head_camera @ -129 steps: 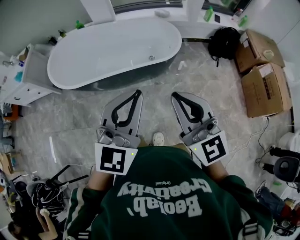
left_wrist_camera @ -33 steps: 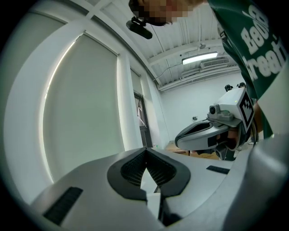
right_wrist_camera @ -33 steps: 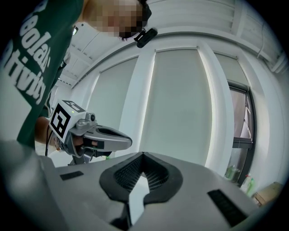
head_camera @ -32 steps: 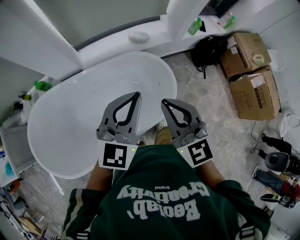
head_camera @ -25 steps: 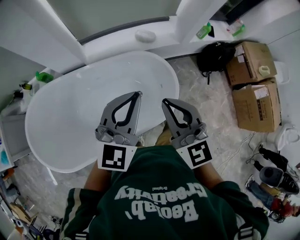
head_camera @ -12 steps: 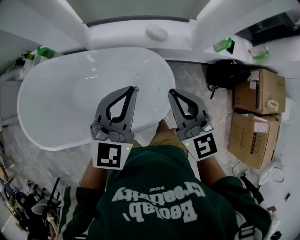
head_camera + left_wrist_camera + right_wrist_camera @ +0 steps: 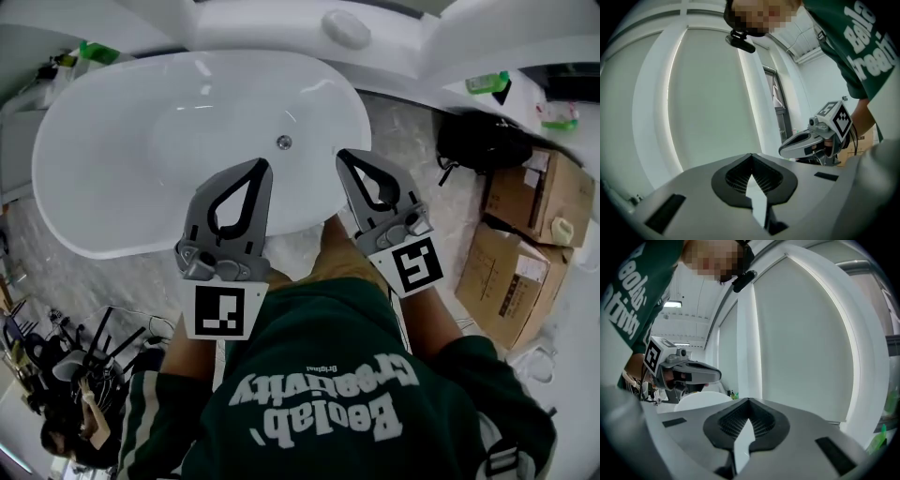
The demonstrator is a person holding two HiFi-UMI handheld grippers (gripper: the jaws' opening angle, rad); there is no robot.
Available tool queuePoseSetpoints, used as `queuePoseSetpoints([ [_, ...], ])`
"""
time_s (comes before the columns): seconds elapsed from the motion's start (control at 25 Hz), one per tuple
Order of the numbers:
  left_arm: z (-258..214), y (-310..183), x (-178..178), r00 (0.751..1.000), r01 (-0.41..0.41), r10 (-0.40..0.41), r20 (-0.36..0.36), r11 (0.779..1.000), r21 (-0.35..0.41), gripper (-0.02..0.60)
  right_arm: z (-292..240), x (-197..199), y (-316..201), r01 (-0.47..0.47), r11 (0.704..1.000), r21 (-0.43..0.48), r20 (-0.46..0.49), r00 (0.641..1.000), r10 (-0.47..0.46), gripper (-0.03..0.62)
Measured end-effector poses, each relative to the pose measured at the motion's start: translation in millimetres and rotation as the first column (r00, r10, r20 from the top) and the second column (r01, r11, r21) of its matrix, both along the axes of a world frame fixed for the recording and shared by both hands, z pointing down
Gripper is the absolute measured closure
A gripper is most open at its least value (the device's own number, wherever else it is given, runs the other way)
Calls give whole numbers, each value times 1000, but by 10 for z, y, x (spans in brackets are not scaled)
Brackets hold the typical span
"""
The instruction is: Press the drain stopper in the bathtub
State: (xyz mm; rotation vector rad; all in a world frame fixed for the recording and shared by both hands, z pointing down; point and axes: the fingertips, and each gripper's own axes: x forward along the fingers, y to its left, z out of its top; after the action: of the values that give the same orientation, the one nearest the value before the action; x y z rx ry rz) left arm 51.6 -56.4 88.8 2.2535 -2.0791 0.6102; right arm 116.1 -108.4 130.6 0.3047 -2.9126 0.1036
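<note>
The stopper (image 7: 283,142) is a small round metal dot on the floor of the white tub (image 7: 112,150). It sits in the upper middle of the head view, a bit right of the tub's middle. The tub runs long-ways from left to right across the frame. The stopper is round, so it has no long way of its own.

Both grippers hang over the near edge of the tub and point up the frame. The stopper lies just past their tips, between them, and low down inside the tub. The left gripper (image 7: 262,166) looks nearer to it than the right gripper (image 7: 344,155), so I think the left has the shorter reach.

Each gripper view shows its own jaws with tips touching and nothing held. Those views look upward and miss the stopper; only the head view shows it. A white curve (image 7: 701,401) at the left of the right gripper view may be the tub.
</note>
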Motion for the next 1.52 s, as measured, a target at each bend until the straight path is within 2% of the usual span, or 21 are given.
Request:
queuePoseSetpoints([
  [0.12,88,237,-90,1000,-22,22,-10,1000,1,578,170,-81,161,2,999,-33,-16,1000,-3,583],
  [0.28,296,469,-300,997,-30,29,-70,999,-16,578,342,-277,419,-6,999,-39,-39,999,4,583],
  [0.52,804,588,-538,988,35,-37,-151,999,-12,578,860,-571,625,54,996,-69,-120,991,-62,583],
  [0.76,1517,611,-876,984,102,-110,-142,993,-62,578,1375,-977,705,116,990,-77,-133,983,-125,583],
  [0.88,1889,582,-1013,972,150,-162,-171,985,-80,578,1765,-1069,663,146,988,-55,-152,976,-153,583],
  [1.0,2343,528,-1049,956,193,-211,-202,975,-108,578,2201,-1128,534,124,992,-33,-176,976,-128,583],
  [1.2,3105,542,-998,966,172,-198,-169,973,-155,578,2912,-1167,536,134,987,-84,-192,970,-148,583],
  [1.44,3865,452,-990,953,188,-227,-199,962,-198,578,3833,-1139,547,200,972,-124,-271,935,-228,583],
  [1.52,4036,416,-990,949,194,-233,-215,963,-188,578,4145,-1139,561,222,965,-137,-304,918,-254,583],
])
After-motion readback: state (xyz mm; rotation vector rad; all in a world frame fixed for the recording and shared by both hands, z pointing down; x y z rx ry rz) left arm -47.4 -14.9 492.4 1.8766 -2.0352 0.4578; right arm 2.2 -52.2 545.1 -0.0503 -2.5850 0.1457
